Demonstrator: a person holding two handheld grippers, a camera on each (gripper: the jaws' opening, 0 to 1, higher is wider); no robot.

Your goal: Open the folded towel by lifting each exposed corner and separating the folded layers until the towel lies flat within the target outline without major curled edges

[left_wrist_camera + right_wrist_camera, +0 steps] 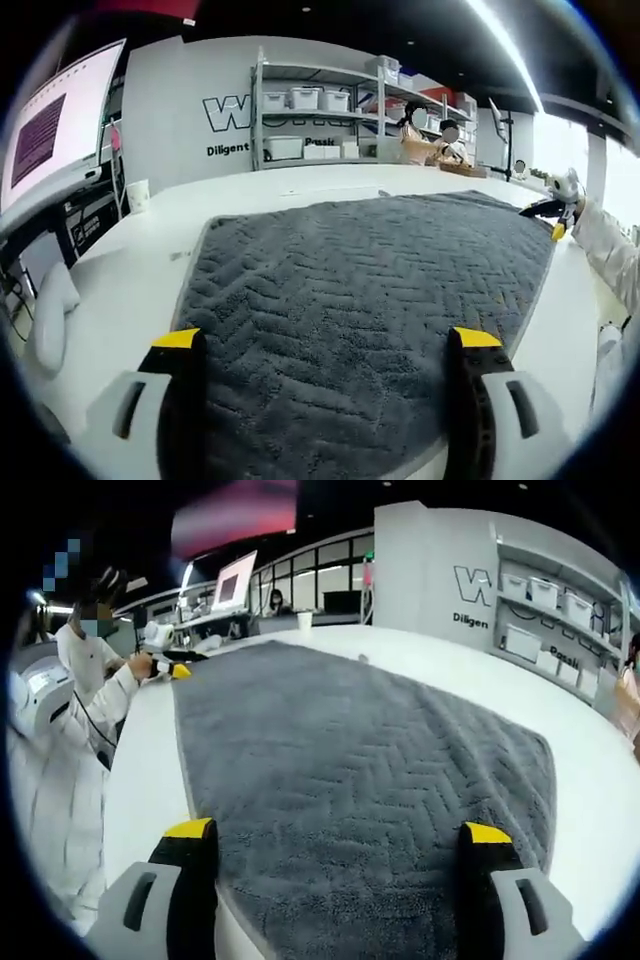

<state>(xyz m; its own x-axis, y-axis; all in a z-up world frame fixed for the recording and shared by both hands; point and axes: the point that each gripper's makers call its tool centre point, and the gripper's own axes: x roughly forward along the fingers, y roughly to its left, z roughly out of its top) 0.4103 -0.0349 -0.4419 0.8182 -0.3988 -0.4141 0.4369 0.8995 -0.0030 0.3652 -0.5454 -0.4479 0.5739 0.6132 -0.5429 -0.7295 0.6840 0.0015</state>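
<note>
Fingers (478,338) flank grey towel (370,290); wall lettering (228,150) reads "Diligent".

A white table (120,270) stands before shelving (310,110) of bins, with what may be a cup (138,194).

Towel (365,300) spread on table (260,195) (shelves (340,110) apparently behind).

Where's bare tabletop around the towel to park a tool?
Free: the white tabletop between the grey herringbone towel and the white paper cup, and the wide strip on the shelving side. Crowded: the far corner, where the other tool and a sleeve sit at the towel's edge.
</note>
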